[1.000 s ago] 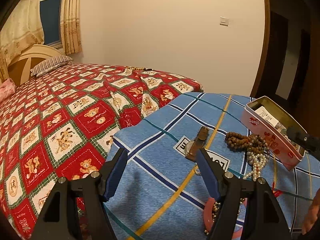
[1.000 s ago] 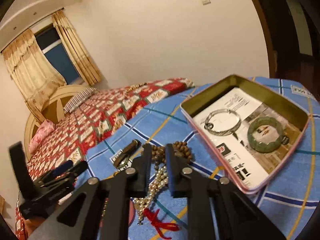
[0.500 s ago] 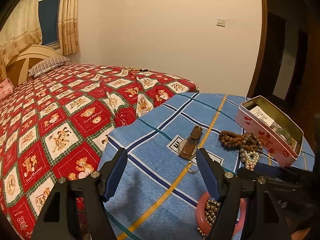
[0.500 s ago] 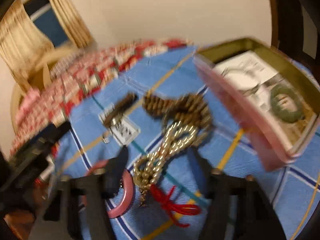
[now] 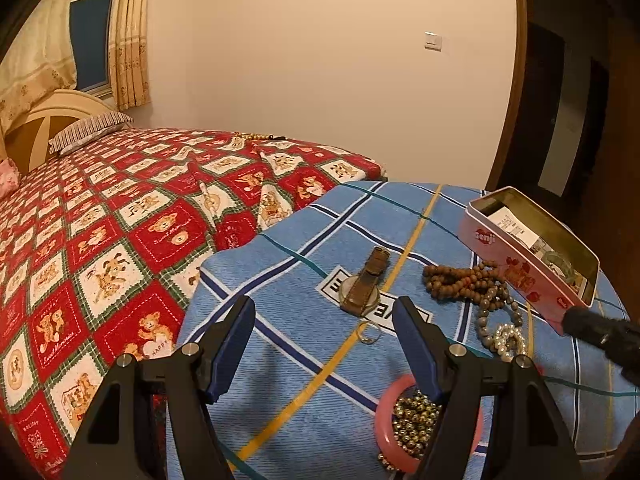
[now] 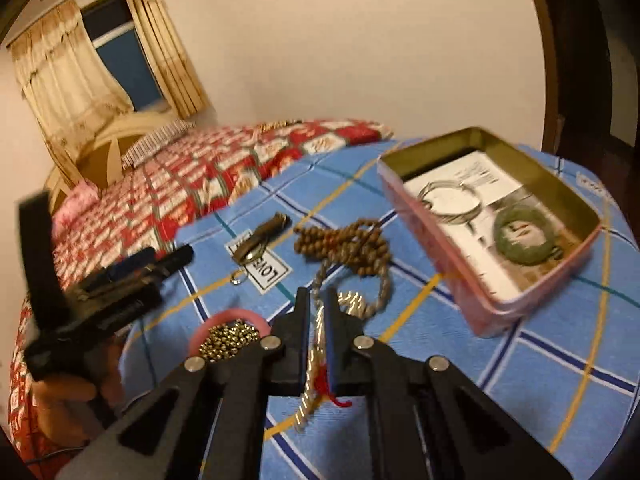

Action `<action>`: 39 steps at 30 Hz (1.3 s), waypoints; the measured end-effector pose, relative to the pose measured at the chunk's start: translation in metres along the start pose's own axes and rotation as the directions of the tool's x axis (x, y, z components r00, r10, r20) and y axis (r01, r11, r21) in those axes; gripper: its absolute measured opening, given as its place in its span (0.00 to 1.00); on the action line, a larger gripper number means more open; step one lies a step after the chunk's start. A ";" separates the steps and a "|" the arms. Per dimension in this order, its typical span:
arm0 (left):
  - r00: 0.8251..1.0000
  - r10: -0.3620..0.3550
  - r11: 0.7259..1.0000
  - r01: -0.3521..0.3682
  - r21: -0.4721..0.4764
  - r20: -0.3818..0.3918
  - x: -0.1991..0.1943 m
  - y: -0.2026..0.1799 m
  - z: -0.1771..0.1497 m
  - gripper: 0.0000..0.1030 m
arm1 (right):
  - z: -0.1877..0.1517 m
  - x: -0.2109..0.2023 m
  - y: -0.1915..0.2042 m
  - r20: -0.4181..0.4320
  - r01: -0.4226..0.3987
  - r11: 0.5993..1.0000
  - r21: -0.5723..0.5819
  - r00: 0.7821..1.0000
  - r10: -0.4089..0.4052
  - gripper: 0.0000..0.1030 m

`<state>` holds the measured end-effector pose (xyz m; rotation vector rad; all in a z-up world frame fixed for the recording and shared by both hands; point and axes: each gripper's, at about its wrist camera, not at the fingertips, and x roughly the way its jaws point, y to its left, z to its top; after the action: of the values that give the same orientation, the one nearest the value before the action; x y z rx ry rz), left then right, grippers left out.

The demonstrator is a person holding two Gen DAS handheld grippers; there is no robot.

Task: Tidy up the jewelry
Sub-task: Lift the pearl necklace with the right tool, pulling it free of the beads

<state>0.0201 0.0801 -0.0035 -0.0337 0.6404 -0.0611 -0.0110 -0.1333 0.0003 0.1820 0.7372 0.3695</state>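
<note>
A pink tin [image 6: 520, 300] [image 5: 516, 268] stands open on the blue plaid cloth, holding a silver bangle [image 6: 450, 202] and a green bangle [image 6: 524, 236]. My right gripper [image 6: 318, 300] is shut on the pearl necklace [image 6: 316, 344] with its red tassel, lifting it a little; the necklace also shows in the left wrist view [image 5: 508, 340]. Brown wooden beads [image 6: 344, 244] [image 5: 460, 280] lie beside it. A brown-strapped watch [image 5: 364, 284], a small ring [image 5: 370, 332] and a pink bangle [image 5: 400, 424] full of gold beads lie near my open, empty left gripper [image 5: 324, 320].
The blue cloth [image 5: 288, 360] covers a rounded surface that drops off at its near and left edges. A bed with a red teddy-bear quilt [image 5: 120, 232] lies to the left. A dark doorway [image 5: 560, 120] is at the right.
My right gripper opened over the pearl necklace, then closed on it and began lifting it. The left gripper stayed open and drifted slightly back.
</note>
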 end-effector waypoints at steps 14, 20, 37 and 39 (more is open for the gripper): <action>1.000 0.002 1.000 -0.003 0.028 0.010 -0.005 -0.006 -0.001 0.69 | -0.018 0.059 0.026 -0.192 0.117 0.988 -0.098 0.972 -0.134 0.41; 1.000 -0.007 1.000 0.007 0.026 0.013 -0.004 -0.006 0.001 0.69 | -0.017 0.048 0.017 -0.198 0.114 0.988 -0.100 0.971 -0.132 0.15; 0.967 -0.181 0.966 0.208 0.152 -0.178 0.038 -0.095 0.009 0.69 | 0.018 -0.058 -0.027 0.169 0.032 0.995 0.095 0.984 -0.048 0.15; 0.961 -0.169 0.962 0.209 0.174 -0.219 0.050 -0.110 0.007 0.68 | 0.018 -0.062 -0.031 0.188 -0.012 0.994 0.107 0.982 -0.008 0.15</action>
<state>0.0590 -0.0326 -0.0218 0.1029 0.8312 -0.3168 -0.0328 -0.1872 0.0428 0.3151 0.5705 0.3097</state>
